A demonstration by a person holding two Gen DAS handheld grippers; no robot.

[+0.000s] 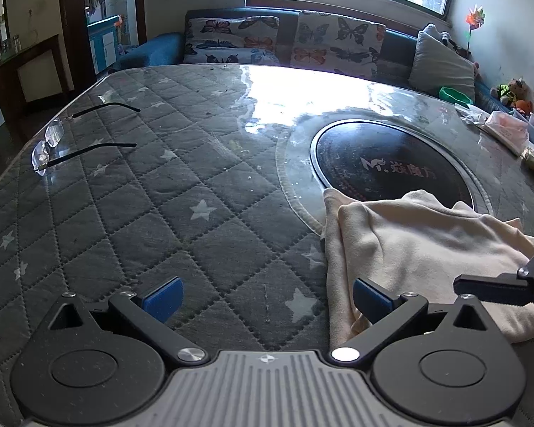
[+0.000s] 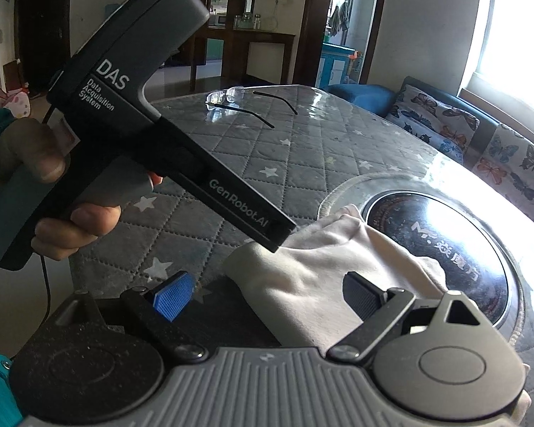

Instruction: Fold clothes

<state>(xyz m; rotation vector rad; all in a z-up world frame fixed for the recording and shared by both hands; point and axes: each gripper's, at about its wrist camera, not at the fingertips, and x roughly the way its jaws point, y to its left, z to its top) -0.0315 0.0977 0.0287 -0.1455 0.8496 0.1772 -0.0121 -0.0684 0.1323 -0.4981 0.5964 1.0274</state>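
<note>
Nearest, my left gripper [image 1: 265, 300] hovers with jaws spread wide, its blue ribbed pads [image 1: 163, 299] empty, one at the garment's edge; my right gripper [image 2: 267, 297] is likewise spread, holding nothing. Just ahead lies the cream garment [image 1: 420, 249], soft knit, doubled into a rumpled, roughly rectangular bundle, partly overlapping the black round hob [image 1: 391, 163]. I judge folding well advanced; flattening or a final fold may remain. Beyond, a glossy clear sheet covers the quilted grey star-print table [image 1: 142, 195]; rimless spectacles [image 1: 53, 138] lie far left.
</note>
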